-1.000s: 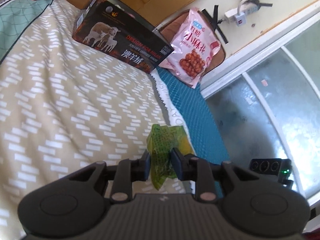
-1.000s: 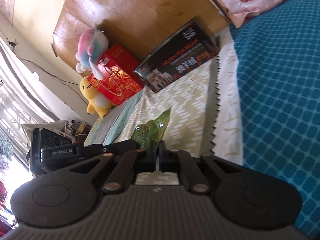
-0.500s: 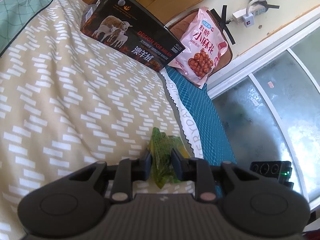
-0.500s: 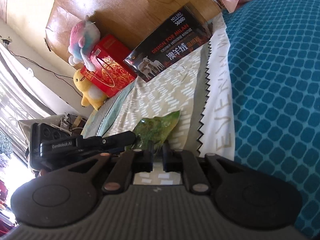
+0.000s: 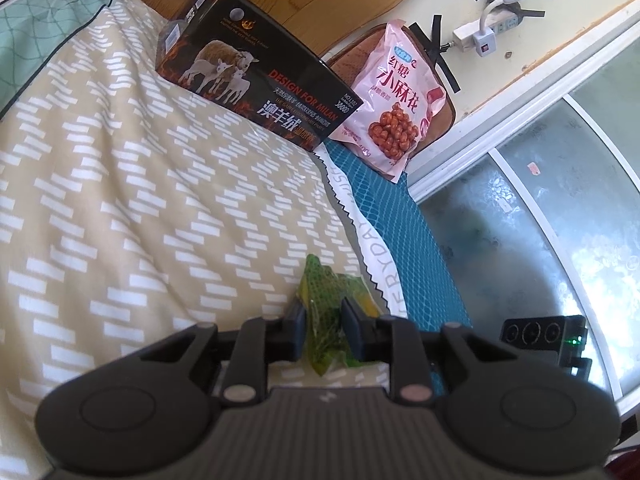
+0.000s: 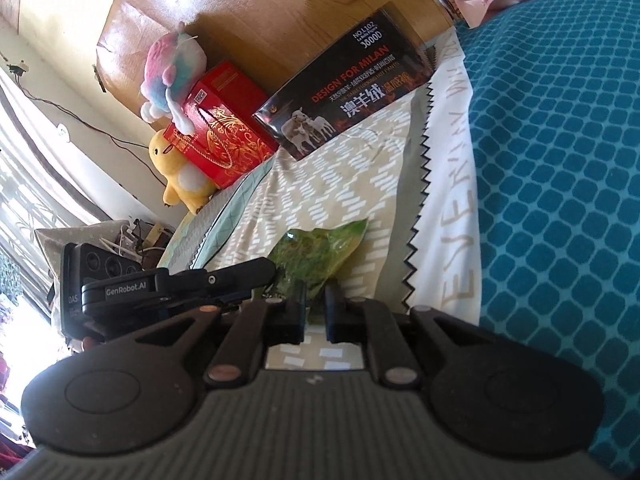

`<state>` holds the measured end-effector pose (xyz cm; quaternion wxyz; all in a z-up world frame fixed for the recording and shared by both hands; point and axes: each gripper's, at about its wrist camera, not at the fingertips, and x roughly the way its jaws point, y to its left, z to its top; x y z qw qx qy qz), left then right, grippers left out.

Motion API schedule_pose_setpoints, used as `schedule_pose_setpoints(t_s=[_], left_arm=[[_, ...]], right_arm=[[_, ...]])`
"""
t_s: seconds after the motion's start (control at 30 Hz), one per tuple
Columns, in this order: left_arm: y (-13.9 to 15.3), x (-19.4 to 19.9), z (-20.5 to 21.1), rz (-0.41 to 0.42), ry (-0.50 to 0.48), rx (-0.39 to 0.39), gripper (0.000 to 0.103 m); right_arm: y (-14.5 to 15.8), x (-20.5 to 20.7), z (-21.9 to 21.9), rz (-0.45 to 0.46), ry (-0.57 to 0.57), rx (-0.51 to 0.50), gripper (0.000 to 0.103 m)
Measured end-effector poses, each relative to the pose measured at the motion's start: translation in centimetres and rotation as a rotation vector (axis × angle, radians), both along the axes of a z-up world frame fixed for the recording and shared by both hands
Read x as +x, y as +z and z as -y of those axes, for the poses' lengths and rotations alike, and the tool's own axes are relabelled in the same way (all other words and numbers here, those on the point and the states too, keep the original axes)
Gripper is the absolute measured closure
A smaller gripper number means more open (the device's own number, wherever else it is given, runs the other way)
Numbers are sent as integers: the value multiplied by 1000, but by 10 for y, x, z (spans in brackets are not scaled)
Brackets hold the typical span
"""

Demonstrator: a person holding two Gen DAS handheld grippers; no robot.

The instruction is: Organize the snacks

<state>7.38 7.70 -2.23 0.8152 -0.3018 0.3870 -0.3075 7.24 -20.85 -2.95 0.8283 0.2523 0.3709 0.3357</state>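
Green snack bag [image 5: 326, 312] pinched over the bed [image 5: 120, 200]
Your left gripper [image 5: 323, 330] clamps it; right gripper [image 6: 313, 308] jaws sit narrowly apart at its edge. It looks light, crinkly and slippery: grip the seam.

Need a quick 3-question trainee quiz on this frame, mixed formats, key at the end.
1. True or false: the left tongs are shut on the green snack packet.
2. The pink snack bag lies right beside: A) the black box; B) a yellow plush toy; C) a red gift box.
3. Fill in: the animals pictured on the black box are ___.
Key: 1 true; 2 A; 3 sheep.
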Motion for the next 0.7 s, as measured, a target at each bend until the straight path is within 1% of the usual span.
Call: schedule_pose_setpoints(t_s=[0.23, 0.53, 0.7], left_arm=[[0, 0, 0, 0, 0, 0, 81], [0, -1, 0, 0, 0, -1, 81], [0, -1, -1, 1, 0, -2, 81]], right_arm=[[-2, 3, 4, -33, -7, 33, 89], [-2, 1, 2, -15, -19, 30, 88], [-2, 2, 3, -22, -22, 44, 86]])
